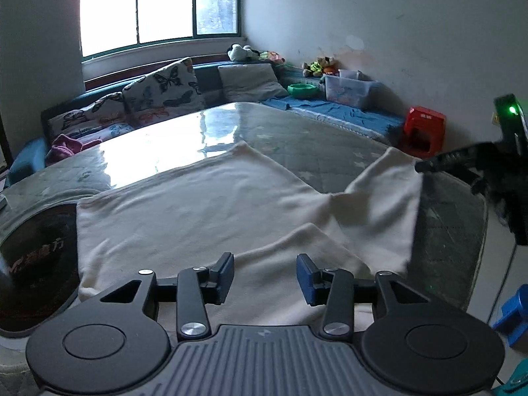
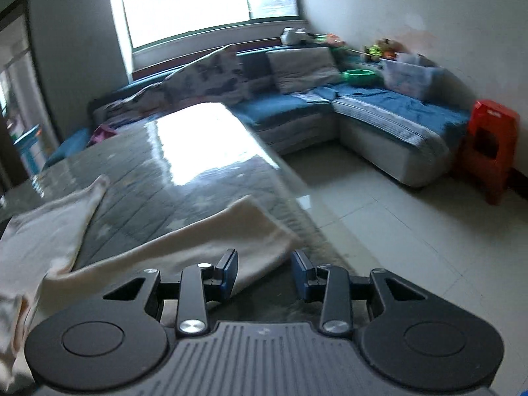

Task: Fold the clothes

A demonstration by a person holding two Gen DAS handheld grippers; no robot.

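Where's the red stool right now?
The red stool stands on the floor against the right-hand wall, at the end of the sofa. In the left wrist view it shows past the table's far right corner, beyond the cream garment.

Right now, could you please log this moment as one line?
cream garment spread on table | left gripper open | right gripper open

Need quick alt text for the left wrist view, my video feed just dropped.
The open left gripper hovers over a cream garment spread on a glass-topped table. The right gripper reaches in at the garment's raised right corner. A sofa and window lie behind.
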